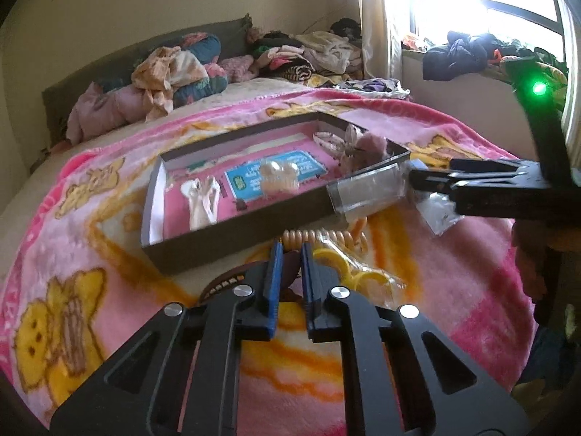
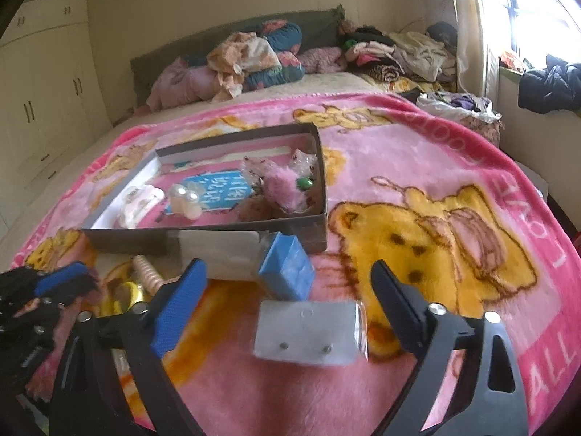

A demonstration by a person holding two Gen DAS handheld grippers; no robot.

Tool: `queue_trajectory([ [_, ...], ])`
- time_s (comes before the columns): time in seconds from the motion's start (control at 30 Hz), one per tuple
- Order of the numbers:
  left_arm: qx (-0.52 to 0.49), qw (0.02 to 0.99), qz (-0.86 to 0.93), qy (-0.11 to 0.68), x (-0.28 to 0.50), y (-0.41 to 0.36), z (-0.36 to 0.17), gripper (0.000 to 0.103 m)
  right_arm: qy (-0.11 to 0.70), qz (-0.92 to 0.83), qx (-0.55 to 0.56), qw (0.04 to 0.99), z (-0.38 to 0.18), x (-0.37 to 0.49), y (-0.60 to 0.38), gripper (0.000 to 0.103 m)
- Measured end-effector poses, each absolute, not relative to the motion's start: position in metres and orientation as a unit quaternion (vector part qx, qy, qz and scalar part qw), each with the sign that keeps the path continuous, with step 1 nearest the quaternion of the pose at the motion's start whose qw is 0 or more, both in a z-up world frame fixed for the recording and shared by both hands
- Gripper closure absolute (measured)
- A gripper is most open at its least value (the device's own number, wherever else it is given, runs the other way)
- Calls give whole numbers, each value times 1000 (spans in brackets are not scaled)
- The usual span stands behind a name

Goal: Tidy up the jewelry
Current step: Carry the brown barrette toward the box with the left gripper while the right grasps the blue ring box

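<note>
The flat grey earring card in clear wrap [image 2: 308, 332] lies crosswise, centred between the right gripper's [image 2: 287, 312] released fingers; the left gripper [image 1: 289, 283] looks nearly clenched, holding nothing certain.

Open right gripper [image 2: 287, 287] over earring card [image 2: 308, 332]

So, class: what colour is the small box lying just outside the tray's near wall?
Blue. The small box shows best in the right wrist view.
</note>
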State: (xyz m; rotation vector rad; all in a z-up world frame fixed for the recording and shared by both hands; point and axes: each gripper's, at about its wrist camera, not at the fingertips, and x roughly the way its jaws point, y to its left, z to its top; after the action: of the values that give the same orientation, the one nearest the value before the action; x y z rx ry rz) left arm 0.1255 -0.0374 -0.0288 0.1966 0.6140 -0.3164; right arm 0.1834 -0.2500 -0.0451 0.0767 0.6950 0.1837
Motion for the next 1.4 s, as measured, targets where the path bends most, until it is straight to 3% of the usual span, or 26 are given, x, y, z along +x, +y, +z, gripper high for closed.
queue_trajectory([
  [0.17,84,938,-150,301,135,-30,-19,100,359,93,35,928,-54,193,-248,38],
  [0.3,78,940,-141,301,143,-26,-11,101,371,102,32,922,-58,198,-245,69],
  [0.93,56,937,-102,328,178,27,10,102,349,120,67,927,-38,194,-262,79],
  [1.4,47,938,-129,319,191,27,35,103,328,135,77,932,-12,188,-262,79],
])
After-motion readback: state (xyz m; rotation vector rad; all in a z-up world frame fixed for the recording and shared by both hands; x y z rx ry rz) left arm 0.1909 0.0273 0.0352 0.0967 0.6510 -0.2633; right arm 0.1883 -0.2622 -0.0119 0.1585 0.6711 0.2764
